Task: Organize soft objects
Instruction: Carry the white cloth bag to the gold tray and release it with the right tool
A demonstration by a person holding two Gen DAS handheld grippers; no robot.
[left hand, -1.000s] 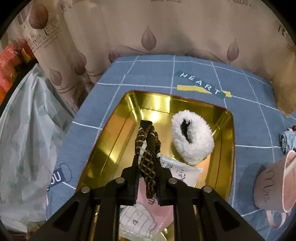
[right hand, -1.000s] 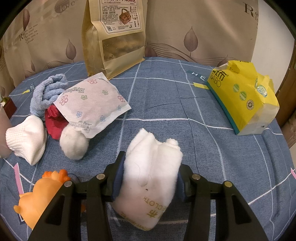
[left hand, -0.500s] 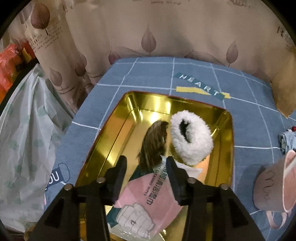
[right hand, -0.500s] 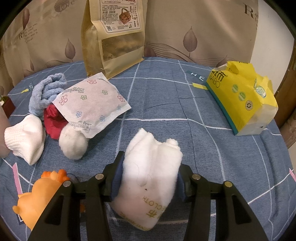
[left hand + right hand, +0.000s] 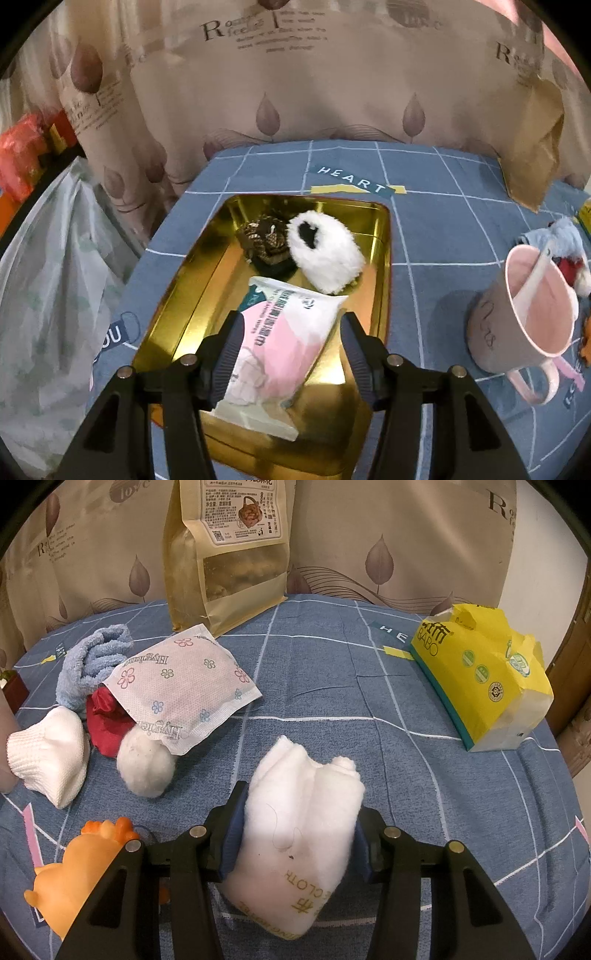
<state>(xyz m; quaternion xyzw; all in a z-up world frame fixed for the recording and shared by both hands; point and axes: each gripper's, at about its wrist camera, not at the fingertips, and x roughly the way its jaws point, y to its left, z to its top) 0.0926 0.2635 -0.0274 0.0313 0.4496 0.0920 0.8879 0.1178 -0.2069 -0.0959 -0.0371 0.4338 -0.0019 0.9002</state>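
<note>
Left gripper [image 5: 291, 350] jaws have just been opening, empty; brown scrunchie [image 5: 264, 240] lies in the gold tray [image 5: 177, 295] at 12 o'clock. Right gripper [image 5: 295, 838] is clamped on the white cloth [image 5: 299, 827]: carry it over the tray, release low.

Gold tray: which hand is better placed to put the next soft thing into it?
Right, probably. The right tongs already grip the white cloth pack. The left tongs are open and empty over the gold tray, their jaws having just opened.

One gold tray [image 5: 384, 236] – three items inside; perhaps six soft things outside
</note>
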